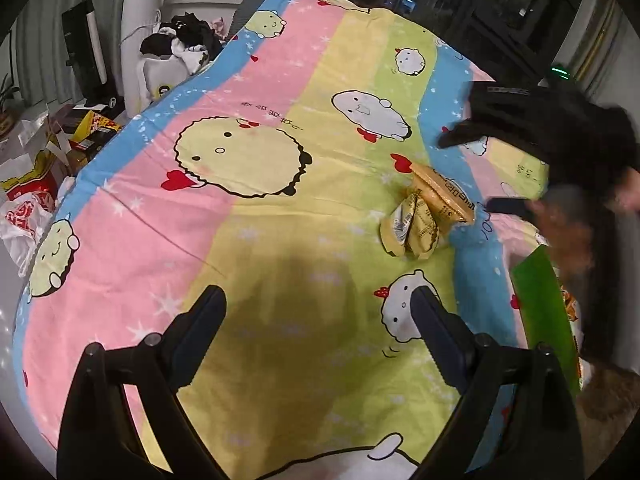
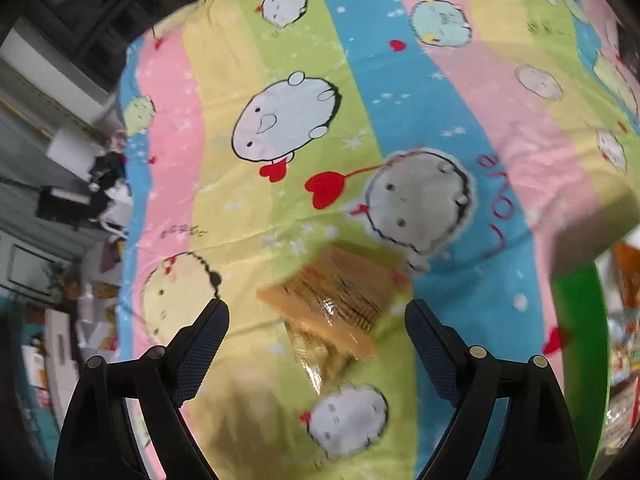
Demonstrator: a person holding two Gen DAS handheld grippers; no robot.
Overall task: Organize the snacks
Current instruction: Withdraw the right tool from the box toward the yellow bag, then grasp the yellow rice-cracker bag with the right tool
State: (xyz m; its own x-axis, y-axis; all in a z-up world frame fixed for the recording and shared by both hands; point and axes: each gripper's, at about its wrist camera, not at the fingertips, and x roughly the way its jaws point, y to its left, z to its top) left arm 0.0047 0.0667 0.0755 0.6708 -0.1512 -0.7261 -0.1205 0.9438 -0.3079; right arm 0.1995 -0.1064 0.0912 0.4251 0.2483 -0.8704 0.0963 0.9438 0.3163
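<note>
Two snack packs lie together on the cartoon bedsheet [image 1: 280, 216]: an orange-gold flat pack [image 1: 442, 192] and a smaller pale gold pouch [image 1: 410, 230] against it. In the right wrist view the orange-gold pack [image 2: 340, 292] and the pouch [image 2: 320, 356] lie just ahead of my right gripper [image 2: 318, 320], which is open and empty above them. My left gripper [image 1: 320, 304] is open and empty over bare sheet, to the left of and nearer than the packs. The right gripper shows blurred [image 1: 560, 216] in the left wrist view, at the right of the packs.
A green box [image 1: 548, 312] with more snacks stands at the bed's right edge; it also shows in the right wrist view [image 2: 580, 340]. A black gloved hand [image 1: 520, 120] reaches in from the right. Bags, boxes and clothes clutter the floor at the left [image 1: 48, 184].
</note>
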